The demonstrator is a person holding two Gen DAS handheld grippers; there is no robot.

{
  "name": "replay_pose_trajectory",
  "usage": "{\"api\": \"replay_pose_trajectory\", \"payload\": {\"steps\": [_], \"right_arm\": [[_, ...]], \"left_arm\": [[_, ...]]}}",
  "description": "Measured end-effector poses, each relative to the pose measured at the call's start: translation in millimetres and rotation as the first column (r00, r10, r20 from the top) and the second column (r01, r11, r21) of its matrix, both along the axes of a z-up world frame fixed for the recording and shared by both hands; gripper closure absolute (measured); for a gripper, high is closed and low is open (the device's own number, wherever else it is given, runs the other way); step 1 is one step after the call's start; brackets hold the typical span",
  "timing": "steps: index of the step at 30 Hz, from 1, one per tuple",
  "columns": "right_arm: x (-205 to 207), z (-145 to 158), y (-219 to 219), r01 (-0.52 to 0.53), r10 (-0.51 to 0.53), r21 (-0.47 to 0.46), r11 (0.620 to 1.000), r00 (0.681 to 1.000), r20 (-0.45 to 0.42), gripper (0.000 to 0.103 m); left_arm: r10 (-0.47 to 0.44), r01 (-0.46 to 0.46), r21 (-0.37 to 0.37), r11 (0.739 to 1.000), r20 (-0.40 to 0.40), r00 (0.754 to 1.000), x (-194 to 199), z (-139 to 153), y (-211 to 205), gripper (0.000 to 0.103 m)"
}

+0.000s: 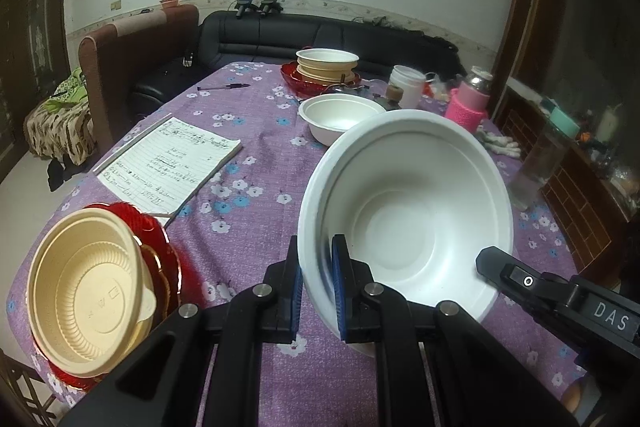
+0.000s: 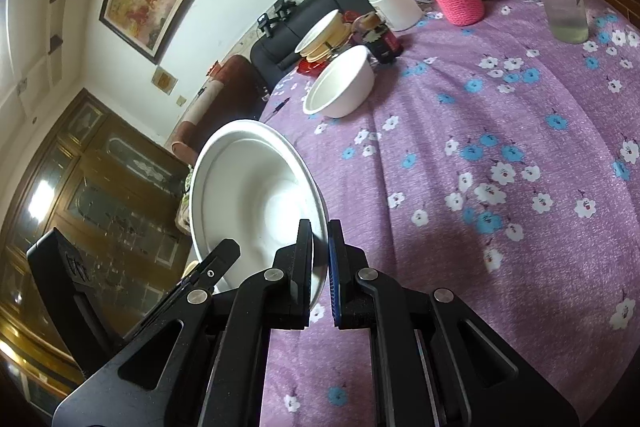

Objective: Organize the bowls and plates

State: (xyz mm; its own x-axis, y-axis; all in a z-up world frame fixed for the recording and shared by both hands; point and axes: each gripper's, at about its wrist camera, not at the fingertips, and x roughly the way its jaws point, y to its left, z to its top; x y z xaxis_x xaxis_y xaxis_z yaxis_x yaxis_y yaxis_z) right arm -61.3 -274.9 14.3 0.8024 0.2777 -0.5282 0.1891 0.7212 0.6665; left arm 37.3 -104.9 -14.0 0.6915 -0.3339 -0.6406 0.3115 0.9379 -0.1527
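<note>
A large white bowl (image 1: 408, 207) hangs tilted above the purple floral tablecloth (image 1: 256, 131), held from both sides. My left gripper (image 1: 316, 247) is shut on its left rim. The right gripper (image 1: 486, 255) reaches the bowl's right rim. In the right wrist view my right gripper (image 2: 320, 227) pinches the same bowl (image 2: 248, 187) by its rim, and the left gripper (image 2: 228, 247) shows at the lower left. A second white bowl (image 1: 340, 119) (image 2: 340, 87) rests on the table beyond. A tan bowl (image 1: 88, 287) sits on a red plate (image 1: 160, 227) at the near left.
Several tan bowls (image 1: 326, 65) are stacked on a red plate at the far end. A written notepad (image 1: 172, 163) and a pen (image 1: 224, 87) lie left. A white cup (image 1: 406, 87), a pink-sleeved bottle (image 1: 470, 99), gloves (image 1: 500, 143) and a clear bottle (image 1: 536, 167) stand right.
</note>
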Motion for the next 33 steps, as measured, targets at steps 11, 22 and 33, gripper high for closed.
{"api": "replay_pose_trajectory", "payload": {"steps": [11, 22, 33], "right_arm": [[7, 7, 32, -0.052, 0.052, -0.019, 0.998, 0.999, 0.006, 0.096], [30, 7, 70, -0.126, 0.125, -0.033, 0.992, 0.992, -0.007, 0.096], [61, 9, 117, -0.232, 0.231, -0.066, 0.971, 0.973, -0.019, 0.096]], "left_arm": [[0.047, -0.047, -0.029, 0.998, 0.008, 0.999, -2, 3, 36, 0.091], [0.115, -0.115, -0.051, 0.992, -0.007, 0.993, 6, -1, 78, 0.091], [0.209, -0.21, -0.071, 0.975, -0.019, 0.978, 15, -7, 127, 0.09]]}}
